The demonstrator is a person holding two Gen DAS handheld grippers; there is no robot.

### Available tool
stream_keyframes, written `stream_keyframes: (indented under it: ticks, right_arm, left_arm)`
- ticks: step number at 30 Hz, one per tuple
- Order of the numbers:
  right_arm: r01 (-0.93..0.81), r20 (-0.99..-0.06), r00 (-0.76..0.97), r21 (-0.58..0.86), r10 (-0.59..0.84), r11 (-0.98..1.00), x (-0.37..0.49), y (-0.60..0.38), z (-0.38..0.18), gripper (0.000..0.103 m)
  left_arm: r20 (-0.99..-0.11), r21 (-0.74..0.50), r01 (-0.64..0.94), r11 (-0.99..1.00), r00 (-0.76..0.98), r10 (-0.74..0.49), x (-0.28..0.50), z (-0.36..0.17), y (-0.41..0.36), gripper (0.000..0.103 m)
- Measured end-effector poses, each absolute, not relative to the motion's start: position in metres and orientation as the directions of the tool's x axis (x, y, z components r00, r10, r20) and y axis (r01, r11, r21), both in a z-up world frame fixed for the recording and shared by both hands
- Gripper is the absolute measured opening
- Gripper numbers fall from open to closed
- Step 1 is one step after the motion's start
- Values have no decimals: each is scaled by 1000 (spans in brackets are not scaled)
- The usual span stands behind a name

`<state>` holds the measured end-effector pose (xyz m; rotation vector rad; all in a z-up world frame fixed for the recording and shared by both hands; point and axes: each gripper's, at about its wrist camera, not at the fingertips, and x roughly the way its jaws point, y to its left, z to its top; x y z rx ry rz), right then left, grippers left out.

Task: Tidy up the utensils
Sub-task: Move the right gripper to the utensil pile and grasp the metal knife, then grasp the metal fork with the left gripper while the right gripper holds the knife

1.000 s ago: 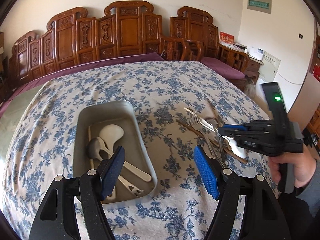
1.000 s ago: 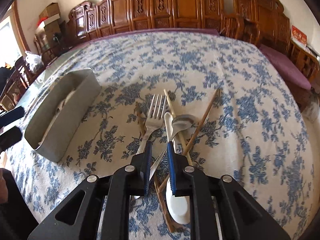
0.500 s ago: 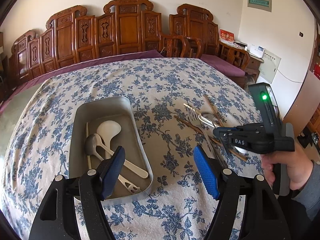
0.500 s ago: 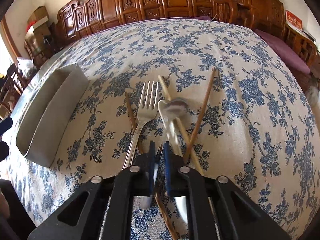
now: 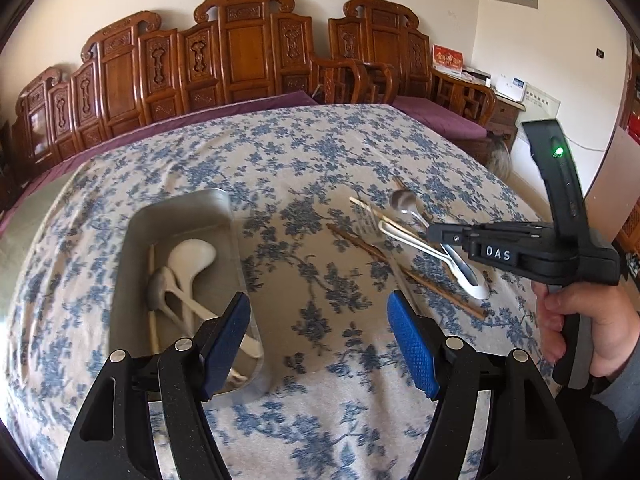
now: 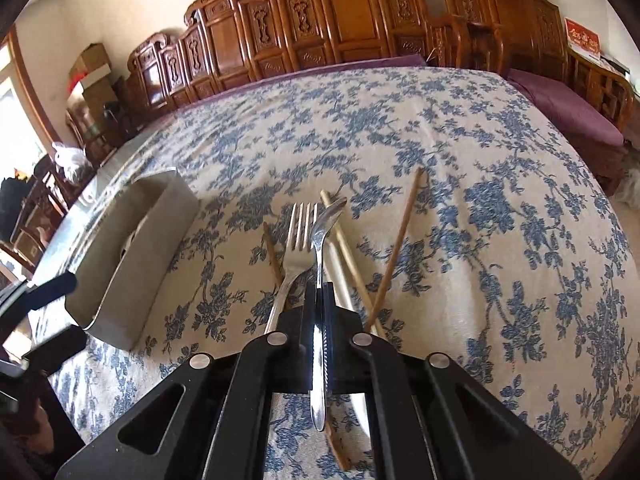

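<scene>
Right gripper (image 6: 319,322) clamped on metal spoon (image 6: 319,240) mid-handle; thin, stiff, slick steel, probably twists. Left gripper (image 5: 320,340) gaping, empty, beside tray (image 5: 236,240).

Daylight's decent on my feeds, soft and even, brightest from a blown-out window (image 6: 10,92) at the right wrist view's left edge. Only faint shadows on the tablecloth (image 5: 320,160). Heavy fisheye bends everything, with black corners. The fork (image 5: 366,220) smears with motion blur in the left view.

Right gripper (image 6: 320,300) clamping metal spoon (image 6: 319,240), fork (image 6: 298,240) beside, grey tray (image 6: 132,280) left
</scene>
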<state>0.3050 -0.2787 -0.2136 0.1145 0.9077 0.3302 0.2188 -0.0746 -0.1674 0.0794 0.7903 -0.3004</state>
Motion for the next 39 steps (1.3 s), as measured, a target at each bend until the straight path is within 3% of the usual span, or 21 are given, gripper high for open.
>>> stream_keyframes:
  ticks: [6, 18, 19, 26, 39]
  right_arm:
    - [-202, -746, 590, 235, 310, 951, 306, -300, -214, 4]
    - [-183, -743, 602, 228, 292, 956, 309, -320, -215, 5]
    - [-182, -742, 602, 232, 295, 956, 309, -321, -215, 5]
    - [-200, -738, 597, 245, 316, 949, 310, -318, -214, 5]
    - [-203, -731, 600, 251, 323, 946, 308, -318, -211, 5]
  left_arm:
    - [-728, -44, 326, 944, 637, -254, 236, -181, -104, 68]
    - [-786, -114, 365, 924, 535, -308, 280, -215, -149, 43]
    - [-790, -118, 364, 924, 529, -309, 283, -217, -151, 37]
    - [-827, -87, 357, 930, 495, -267, 294, -234, -162, 24]
    - [-855, -89, 353, 931, 453, -253, 300, -237, -173, 18]
